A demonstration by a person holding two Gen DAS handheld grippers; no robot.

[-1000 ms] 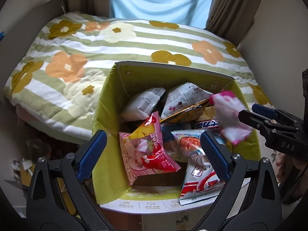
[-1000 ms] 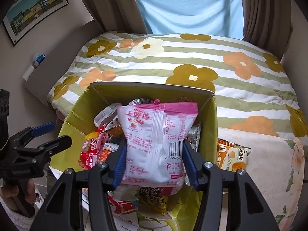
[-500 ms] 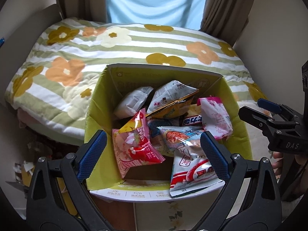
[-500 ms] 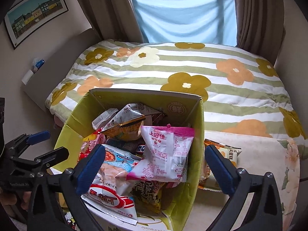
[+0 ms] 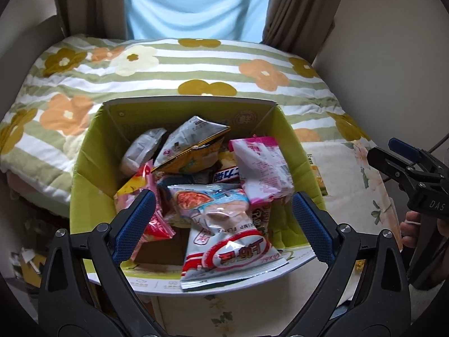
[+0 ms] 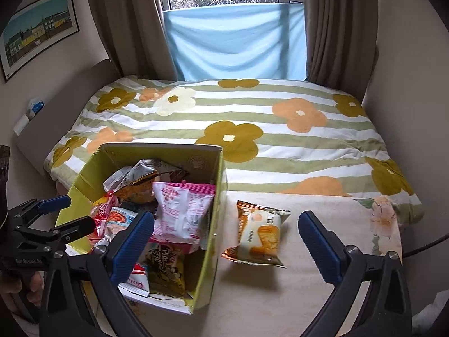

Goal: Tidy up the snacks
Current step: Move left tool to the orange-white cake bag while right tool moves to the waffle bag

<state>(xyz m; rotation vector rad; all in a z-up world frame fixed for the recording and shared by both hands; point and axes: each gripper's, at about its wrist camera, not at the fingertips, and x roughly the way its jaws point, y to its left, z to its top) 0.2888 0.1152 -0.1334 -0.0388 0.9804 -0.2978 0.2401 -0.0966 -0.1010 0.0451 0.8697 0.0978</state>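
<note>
A yellow-green cardboard box (image 5: 89, 174) (image 6: 216, 196) holds several snack packets. A pink and white packet (image 5: 263, 171) (image 6: 182, 213) lies on top at the box's right side. A white and red shrimp-chip bag (image 5: 227, 250) hangs over the near edge. An orange and white packet (image 6: 259, 234) lies on the cream cloth right of the box. My left gripper (image 5: 223, 216) is open and empty over the box's near edge; it also shows in the right wrist view (image 6: 70, 216). My right gripper (image 6: 226, 241) is open and empty, right of the box; it also shows in the left wrist view (image 5: 393, 154).
A bed with a striped flowered quilt (image 6: 252, 118) lies behind the box. Brown curtains (image 6: 334, 25) and a blue cloth (image 6: 235, 42) cover the window. A framed picture (image 6: 36, 31) hangs on the left wall. The cream flowered cloth (image 6: 322, 219) covers the surface right of the box.
My right gripper opened and let go of the pink packet, which now lies in the box. The gripper then drew back and to the right, toward the orange packet.
</note>
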